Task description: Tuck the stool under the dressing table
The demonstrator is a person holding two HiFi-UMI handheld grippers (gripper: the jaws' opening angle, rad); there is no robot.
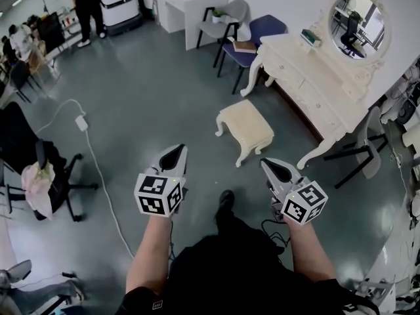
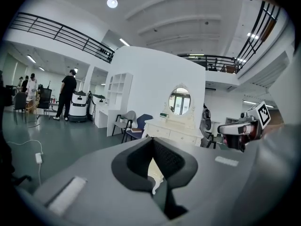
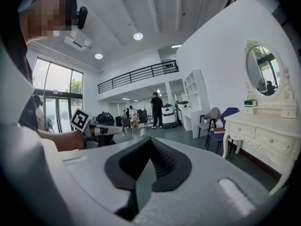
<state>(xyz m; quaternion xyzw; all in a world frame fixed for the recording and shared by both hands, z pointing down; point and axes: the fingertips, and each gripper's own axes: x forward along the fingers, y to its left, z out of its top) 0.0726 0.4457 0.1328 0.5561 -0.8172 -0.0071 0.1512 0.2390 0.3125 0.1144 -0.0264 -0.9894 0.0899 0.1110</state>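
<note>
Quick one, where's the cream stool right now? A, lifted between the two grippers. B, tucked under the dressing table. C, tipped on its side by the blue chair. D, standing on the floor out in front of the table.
D: the stool stands upright on the floor, apart from the dressing table, with the left gripper and right gripper short of it, shut and empty.
</note>
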